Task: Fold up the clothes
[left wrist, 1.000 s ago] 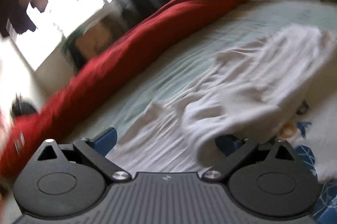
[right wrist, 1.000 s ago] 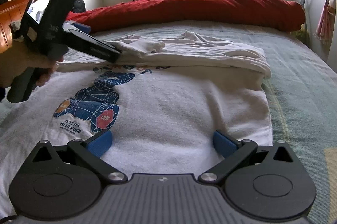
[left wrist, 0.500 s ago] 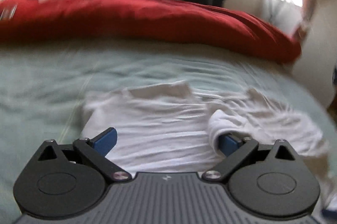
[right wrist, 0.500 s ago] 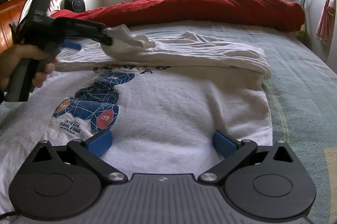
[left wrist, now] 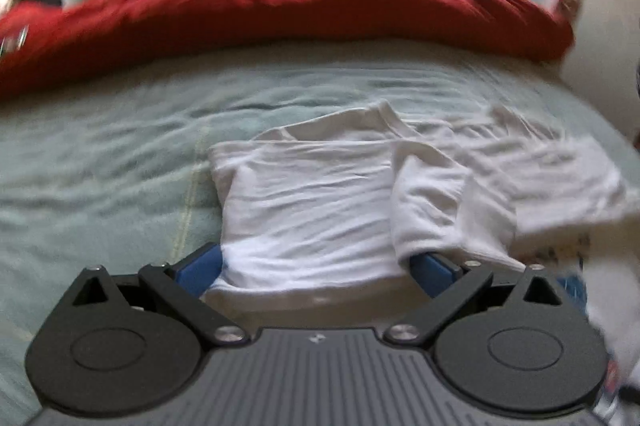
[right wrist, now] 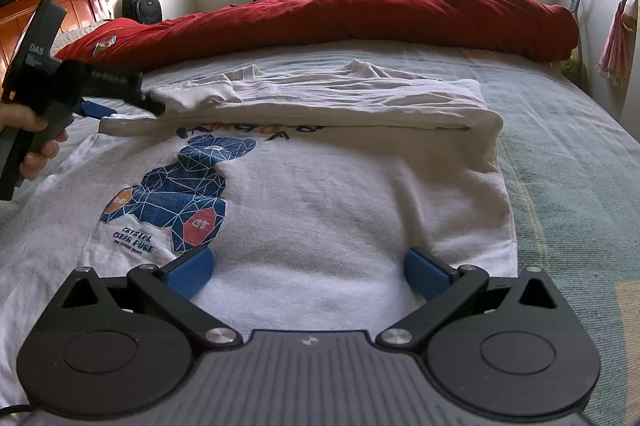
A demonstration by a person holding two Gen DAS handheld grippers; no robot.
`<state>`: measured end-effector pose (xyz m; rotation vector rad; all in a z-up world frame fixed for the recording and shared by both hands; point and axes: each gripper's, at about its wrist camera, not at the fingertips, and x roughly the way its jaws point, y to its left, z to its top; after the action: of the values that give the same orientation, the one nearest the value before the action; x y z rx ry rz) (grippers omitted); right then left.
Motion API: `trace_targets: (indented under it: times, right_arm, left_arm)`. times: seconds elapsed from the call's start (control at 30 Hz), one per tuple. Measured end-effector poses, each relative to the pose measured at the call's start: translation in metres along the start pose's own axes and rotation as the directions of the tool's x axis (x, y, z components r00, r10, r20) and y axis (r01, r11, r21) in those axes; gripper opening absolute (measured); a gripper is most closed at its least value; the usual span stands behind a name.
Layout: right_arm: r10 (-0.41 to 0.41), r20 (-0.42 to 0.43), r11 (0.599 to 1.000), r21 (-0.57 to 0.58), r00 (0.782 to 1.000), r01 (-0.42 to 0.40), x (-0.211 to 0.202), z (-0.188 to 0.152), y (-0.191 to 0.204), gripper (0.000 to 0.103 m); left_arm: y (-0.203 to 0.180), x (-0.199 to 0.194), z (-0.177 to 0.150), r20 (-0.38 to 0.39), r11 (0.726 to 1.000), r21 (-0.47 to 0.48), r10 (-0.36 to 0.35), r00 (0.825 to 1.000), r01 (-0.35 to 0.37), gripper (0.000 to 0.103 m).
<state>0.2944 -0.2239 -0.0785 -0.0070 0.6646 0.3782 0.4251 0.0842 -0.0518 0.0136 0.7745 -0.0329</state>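
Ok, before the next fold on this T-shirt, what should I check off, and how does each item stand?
1. Left gripper open: ok, jaws wide apart.
2. Sleeve free of the left gripper: not ok, it drapes over one finger.
3. Right gripper open and empty: ok, it is over the lower part of the T-shirt.
4. Top fold lies across the T-shirt: ok, though wrinkled.
5. Fold edge even at the left gripper's end: cannot tell, the gripper covers it.
6. Red duvet apart from the T-shirt: ok, bare sheet lies between them.
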Motion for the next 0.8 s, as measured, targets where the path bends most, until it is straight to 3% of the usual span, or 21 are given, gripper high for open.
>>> trace_targets:
  times: [0.17,0.3,0.37,0.4,0.53,0.63,0.7,0.8]
  right_arm:
    - [0.000,0.000,1.000,0.001,1.000,0.000,0.000,0.000,0.000,0.103]
    - [0.001,0.001,1.000,0.001,1.000,-0.001,0.000,0.000,0.000,0.103]
    - [0.002,0.001,1.000,0.002,1.000,-0.002,0.000,0.000,0.000,0.103]
    - [0.003,0.001,1.000,0.002,1.000,-0.003,0.000,0.000,0.000,0.103]
    - [0.004,0.002,1.000,0.003,1.000,-0.004,0.000,0.000,-0.001,0.103]
    - [0.004,0.003,1.000,0.005,1.000,-0.004,0.000,-0.001,-0.001,0.103]
    - [0.005,0.003,1.000,0.005,1.000,-0.005,0.000,0.000,-0.001,0.103]
    - [0.006,0.004,1.000,0.006,1.000,-0.006,0.000,0.000,-0.001,0.103]
  left_arm:
    - [-0.028,-0.006,-0.004,0.023,0.984,0.176,0.007,1.000,-0.011,0.100]
    - [-0.062,-0.008,-0.007,0.099,0.935,0.347,0.042,0.994,-0.074,0.100]
    - [-0.080,-0.007,-0.010,0.144,0.889,0.441,0.065,0.987,-0.123,0.099]
    - [-0.089,-0.005,-0.012,0.174,0.853,0.496,0.084,0.981,-0.161,0.099]
    - [-0.121,-0.001,-0.026,0.298,0.673,0.675,0.126,0.946,-0.303,0.092]
    - [-0.132,-0.002,-0.038,0.340,0.570,0.751,0.099,0.935,-0.334,0.078]
    - [-0.134,-0.001,-0.040,0.333,0.537,0.779,0.084,0.939,-0.324,0.071]
    - [-0.129,-0.005,-0.035,0.312,0.544,0.783,0.076,0.947,-0.302,0.073]
